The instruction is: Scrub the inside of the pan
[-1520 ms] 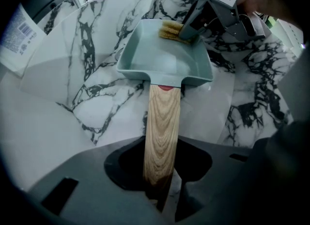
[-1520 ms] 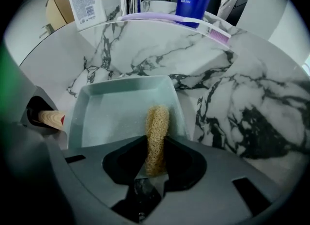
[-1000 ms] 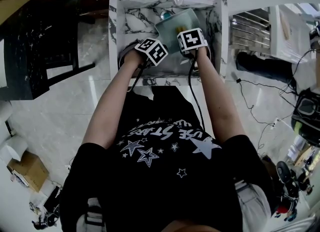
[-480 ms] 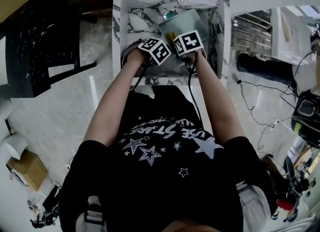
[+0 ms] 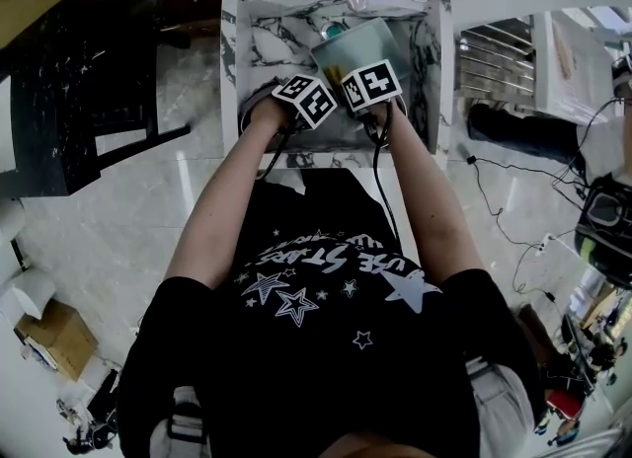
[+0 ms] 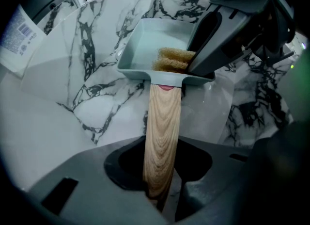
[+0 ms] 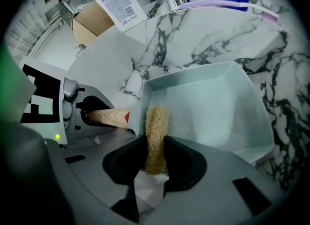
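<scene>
pan (image 7: 208, 107): pale green, square, tilted in the marble sink (image 6: 72, 73), toward its back right corner
scrubber (image 7: 156, 122): tan fibre pad inside the pan, by its handle-side wall
right gripper (image 7: 155, 158): jaws clamped on the scrubber
left gripper (image 6: 162, 180): jaws clamped on the wooden handle (image 6: 162, 132)

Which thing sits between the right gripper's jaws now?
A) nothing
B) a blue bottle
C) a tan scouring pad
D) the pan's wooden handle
C: the right gripper view shows the right gripper with its jaws pinching the scouring pad inside the pan; the left gripper holds the wooden handle.
</scene>
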A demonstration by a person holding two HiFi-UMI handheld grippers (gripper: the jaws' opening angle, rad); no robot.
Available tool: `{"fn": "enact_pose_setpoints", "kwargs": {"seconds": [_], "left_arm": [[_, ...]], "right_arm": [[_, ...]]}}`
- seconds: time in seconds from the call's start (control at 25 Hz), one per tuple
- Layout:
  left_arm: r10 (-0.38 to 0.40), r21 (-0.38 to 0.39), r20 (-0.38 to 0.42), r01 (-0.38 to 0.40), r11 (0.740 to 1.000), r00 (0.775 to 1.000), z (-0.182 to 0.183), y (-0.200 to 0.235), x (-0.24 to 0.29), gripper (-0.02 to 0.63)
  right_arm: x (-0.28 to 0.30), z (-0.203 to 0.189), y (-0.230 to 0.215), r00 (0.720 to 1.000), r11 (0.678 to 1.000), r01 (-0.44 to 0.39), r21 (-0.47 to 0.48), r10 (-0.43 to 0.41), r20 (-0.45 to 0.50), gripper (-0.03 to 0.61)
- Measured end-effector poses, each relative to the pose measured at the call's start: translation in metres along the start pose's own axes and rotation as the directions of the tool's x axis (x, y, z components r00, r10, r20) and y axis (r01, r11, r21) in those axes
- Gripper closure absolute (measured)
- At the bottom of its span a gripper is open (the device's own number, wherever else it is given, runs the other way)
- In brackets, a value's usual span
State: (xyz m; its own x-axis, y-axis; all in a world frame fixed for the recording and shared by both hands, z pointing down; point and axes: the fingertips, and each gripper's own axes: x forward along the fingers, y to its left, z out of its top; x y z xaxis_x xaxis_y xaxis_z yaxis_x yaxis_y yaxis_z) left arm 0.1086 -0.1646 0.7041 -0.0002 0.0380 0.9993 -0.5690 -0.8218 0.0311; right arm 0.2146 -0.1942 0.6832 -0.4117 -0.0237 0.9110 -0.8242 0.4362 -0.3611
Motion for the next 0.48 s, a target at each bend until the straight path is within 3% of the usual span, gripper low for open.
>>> {"fn": "enact_pose_setpoints", "kwargs": {"seconds": [0.2,0.48], "left_arm": [[-0.004,0.004,0.013,0.004,1.000,1.000,0.001,-0.001,-0.002,0.476],[-0.094,-0.032,0.050,0.096,0.995,0.994,0.006,-0.012,-0.009,0.438]], "right_arm": [[-0.006,0.002,-0.001,1.000,1.000,0.016,-0.013,-0.016,0.017,0.471],[-0.016,0.008,-0.007,0.999,1.000,0.030,-0.006,-0.030,0.040,0.471]]}}
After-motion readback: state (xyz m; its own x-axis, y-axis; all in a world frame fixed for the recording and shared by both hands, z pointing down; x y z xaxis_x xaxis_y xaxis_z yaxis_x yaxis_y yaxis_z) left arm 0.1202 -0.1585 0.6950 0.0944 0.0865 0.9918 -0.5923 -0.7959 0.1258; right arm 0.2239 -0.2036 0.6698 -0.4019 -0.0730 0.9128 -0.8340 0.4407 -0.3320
